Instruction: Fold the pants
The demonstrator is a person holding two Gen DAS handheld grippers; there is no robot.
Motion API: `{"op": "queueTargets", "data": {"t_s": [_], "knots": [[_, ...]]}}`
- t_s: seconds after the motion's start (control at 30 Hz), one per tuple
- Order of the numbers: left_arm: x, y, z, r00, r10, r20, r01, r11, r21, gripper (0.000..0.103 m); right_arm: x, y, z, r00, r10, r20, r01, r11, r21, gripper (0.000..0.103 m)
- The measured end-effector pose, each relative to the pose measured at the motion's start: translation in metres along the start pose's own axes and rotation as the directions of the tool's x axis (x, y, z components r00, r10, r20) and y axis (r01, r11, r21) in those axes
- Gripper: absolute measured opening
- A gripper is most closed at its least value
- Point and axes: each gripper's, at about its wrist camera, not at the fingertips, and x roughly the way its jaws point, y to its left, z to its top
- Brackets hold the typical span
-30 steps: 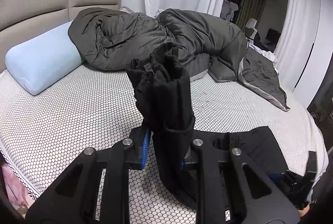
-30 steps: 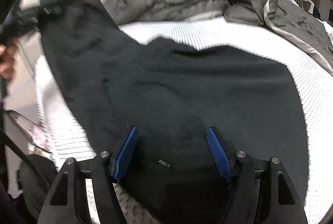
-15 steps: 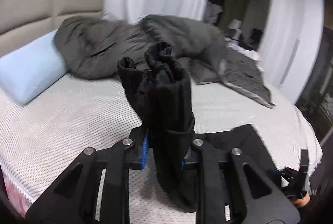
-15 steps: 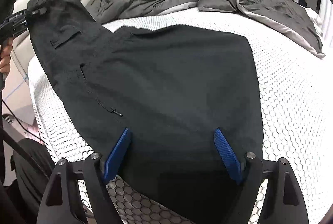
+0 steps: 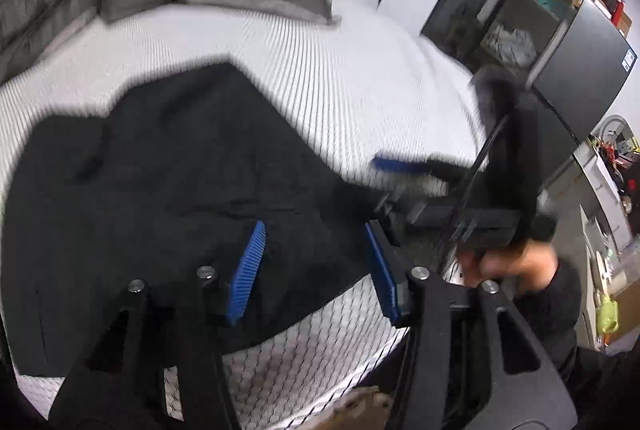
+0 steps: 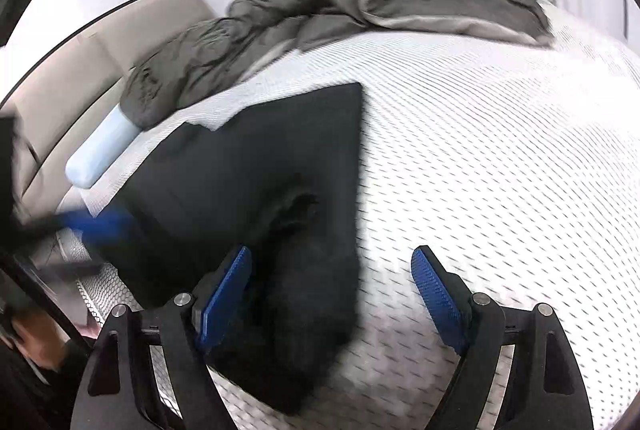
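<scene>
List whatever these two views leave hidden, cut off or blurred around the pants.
- Left wrist view: pants are motion-blurred; pockets and seams unreadable, left edge cut off by the fisheye rim.
- Left wrist view: right gripper is smeared; its fingers are indistinct.
- Right wrist view: left gripper is a blue streak.
- Right wrist view: pants' near end is blurred.

The black woven fabric pants (image 5: 172, 190), folded over on themselves, lie flat on the white mattress cover, near its front edge. In the right wrist view the black woven fabric pants (image 6: 256, 182) form a broad, roughly four-sided panel with a sharp far corner and a straight right edge. A bunched, puckered patch sits near the lower middle of the panel. The near end is thicker and rumpled, reaching the mattress edge. Motion blur obscures seams and pocket detail.
</scene>
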Motion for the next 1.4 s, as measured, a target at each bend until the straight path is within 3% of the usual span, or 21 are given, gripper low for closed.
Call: {"op": "queueTargets", "data": {"t_s": [0.03,0.17,0.23,0.3,0.37,0.47,0.53,0.6,0.67,0.7,0.77,0.8,0.83,0.87,0.9,0.97,1.07,1.17,1.23,1.33,1.4], "knots": [[-0.006,0.003,-0.006,1.000,0.009,0.010,-0.009,1.000,0.009,0.055,-0.002,-0.007,-0.002,1.000,-0.013,-0.008,0.014,1.000,0.017,0.084],[-0.064,0.027,-0.020,0.990,0.010,0.144,-0.006,1.000,-0.026,0.102,-0.018,-0.015,-0.002,0.999,-0.014,0.035,0.013,0.999,0.039,0.084],[-0.092,0.043,-0.022,0.974,0.073,0.215,-0.065,0.997,-0.041,0.103,-0.027,-0.011,-0.002,0.997,0.031,0.072,-0.034,0.999,0.041,0.084],[-0.102,0.062,-0.014,0.949,0.208,0.237,-0.196,0.978,-0.074,0.103,-0.033,0.000,0.002,0.986,0.133,0.105,-0.136,0.990,0.024,0.084],[-0.097,0.088,-0.003,0.926,0.292,0.241,-0.276,0.956,-0.095,0.103,-0.029,0.013,0.006,0.964,0.243,0.108,-0.245,0.970,0.007,0.082],[-0.077,0.122,0.012,0.892,0.409,0.194,-0.388,0.911,-0.139,0.102,-0.002,0.028,0.013,0.939,0.341,0.040,-0.342,0.938,0.058,0.078],[-0.067,0.147,0.006,0.898,0.406,0.169,-0.373,0.907,-0.197,0.102,0.026,0.030,0.020,0.943,0.330,-0.036,-0.325,0.941,0.092,0.077],[-0.065,0.162,-0.004,0.912,0.387,0.138,-0.352,0.909,-0.223,0.102,0.053,0.031,0.024,0.954,0.283,-0.102,-0.271,0.956,0.113,0.069],[-0.060,0.164,-0.012,0.907,0.402,0.127,-0.370,0.903,-0.220,0.102,0.064,0.032,0.030,0.962,0.248,-0.113,-0.235,0.965,0.120,0.038],[-0.065,0.169,-0.015,0.897,0.421,0.137,-0.384,0.894,-0.232,0.102,0.061,0.036,0.035,0.965,0.245,-0.096,-0.235,0.967,0.100,0.028],[-0.073,0.175,-0.022,0.896,0.416,0.152,-0.375,0.895,-0.242,0.102,0.036,0.048,0.049,0.965,0.259,0.042,-0.260,0.965,0.025,0.021],[-0.072,0.177,-0.023,0.896,0.416,0.156,-0.374,0.895,-0.243,0.102,0.026,0.053,0.057,0.967,0.239,0.087,-0.240,0.971,-0.006,0.021],[-0.072,0.177,-0.022,0.892,0.424,0.157,-0.381,0.892,-0.245,0.102,0.021,0.056,0.063,0.973,0.201,0.109,-0.200,0.980,-0.021,0.029],[-0.069,0.178,-0.021,0.887,0.436,0.152,-0.394,0.886,-0.246,0.102,0.023,0.055,0.066,0.985,0.140,0.105,-0.137,0.990,-0.029,0.053],[-0.068,0.182,-0.024,0.883,0.448,0.140,-0.408,0.880,-0.243,0.102,0.028,0.052,0.066,0.994,0.074,0.086,-0.072,0.997,-0.030,0.063],[-0.062,0.182,-0.022,0.886,0.449,0.118,-0.415,0.880,-0.233,0.102,0.040,0.038,0.059,1.000,-0.021,0.012,0.021,1.000,0.017,0.066],[-0.059,0.173,-0.026,0.892,0.439,0.108,-0.416,0.891,-0.184,0.102,0.023,0.022,0.045,0.992,0.125,0.004,-0.125,0.987,0.101,0.066],[-0.058,0.163,-0.036,0.888,0.446,0.110,-0.433,0.893,-0.122,0.102,-0.001,0.032,0.030,0.970,0.237,0.058,-0.240,0.969,0.060,0.066],[-0.056,0.166,-0.040,0.892,0.441,0.097,-0.430,0.895,-0.118,0.102,0.000,0.046,0.025,0.953,0.298,0.045,-0.299,0.954,0.015,0.066],[-0.060,0.178,-0.044,0.904,0.418,0.092,-0.401,0.902,-0.161,0.103,0.013,0.068,0.022,0.939,0.343,-0.020,-0.343,0.939,-0.017,0.063],[-0.059,0.186,-0.046,0.906,0.415,0.080,-0.395,0.899,-0.188,0.103,0.026,0.076,0.023,0.948,0.313,-0.056,-0.314,0.949,-0.028,0.061]]}}
